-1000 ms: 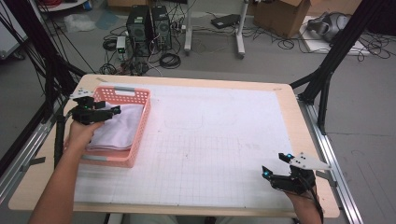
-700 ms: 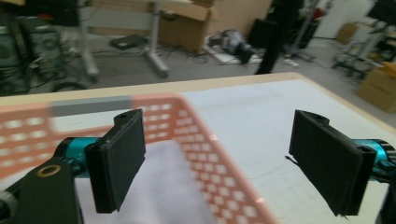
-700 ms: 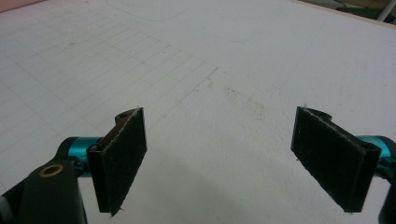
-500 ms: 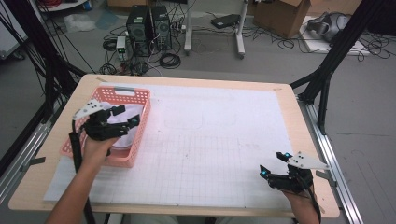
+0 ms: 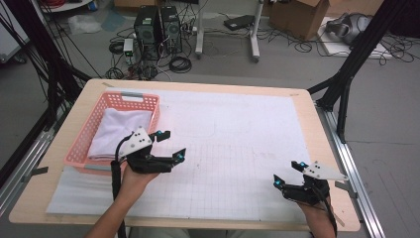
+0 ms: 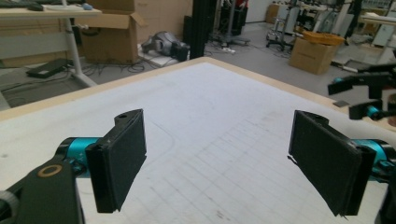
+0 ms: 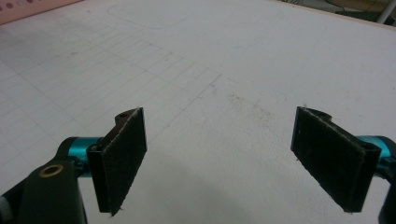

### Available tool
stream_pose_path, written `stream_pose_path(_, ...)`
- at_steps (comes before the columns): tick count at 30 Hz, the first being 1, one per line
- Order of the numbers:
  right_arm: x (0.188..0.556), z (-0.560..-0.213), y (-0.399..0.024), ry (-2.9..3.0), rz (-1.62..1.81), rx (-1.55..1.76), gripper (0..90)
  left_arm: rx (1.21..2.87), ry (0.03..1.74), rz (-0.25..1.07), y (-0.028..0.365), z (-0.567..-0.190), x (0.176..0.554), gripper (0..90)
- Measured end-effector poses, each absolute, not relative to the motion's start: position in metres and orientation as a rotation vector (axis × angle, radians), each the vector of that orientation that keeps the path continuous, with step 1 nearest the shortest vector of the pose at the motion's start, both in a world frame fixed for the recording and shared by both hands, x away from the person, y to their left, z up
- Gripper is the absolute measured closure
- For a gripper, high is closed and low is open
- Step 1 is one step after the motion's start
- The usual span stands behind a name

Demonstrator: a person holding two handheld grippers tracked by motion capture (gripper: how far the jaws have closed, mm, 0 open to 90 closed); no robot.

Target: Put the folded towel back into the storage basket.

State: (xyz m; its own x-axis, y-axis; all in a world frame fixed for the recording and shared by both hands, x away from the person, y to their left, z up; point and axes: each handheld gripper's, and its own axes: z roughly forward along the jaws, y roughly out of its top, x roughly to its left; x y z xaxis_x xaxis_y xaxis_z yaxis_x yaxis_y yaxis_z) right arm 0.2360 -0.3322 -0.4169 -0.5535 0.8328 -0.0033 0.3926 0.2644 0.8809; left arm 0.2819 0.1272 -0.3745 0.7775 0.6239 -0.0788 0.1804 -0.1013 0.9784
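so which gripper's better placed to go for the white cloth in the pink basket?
Left. The left gripper hangs open right beside the pink basket where the white cloth lies. The right gripper, also open, sits at the table's near right corner, with the whole mat between it and the basket.

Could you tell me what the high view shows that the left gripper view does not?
High view alone: the pink basket holding a folded white cloth, and the left hand-held gripper seen whole, open, beside the basket. Left gripper view alone: cardboard boxes across the room, seen level. Both: the white gridded mat and the right hand-held gripper, open, near the table's edge.
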Motion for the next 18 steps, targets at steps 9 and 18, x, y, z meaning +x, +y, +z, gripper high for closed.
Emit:
stream_pose_path(9,0.234,-0.416,-0.333,2.044,1.25,1.118,16.9,1.753,0.637,0.417,0.109,-0.403,0.267,19.6)
stream_pose_path(18,0.234,-0.414,-0.333,2.021,1.26,1.132,16.9,1.771,0.66,0.405,0.111,-0.415,0.262,20.3)
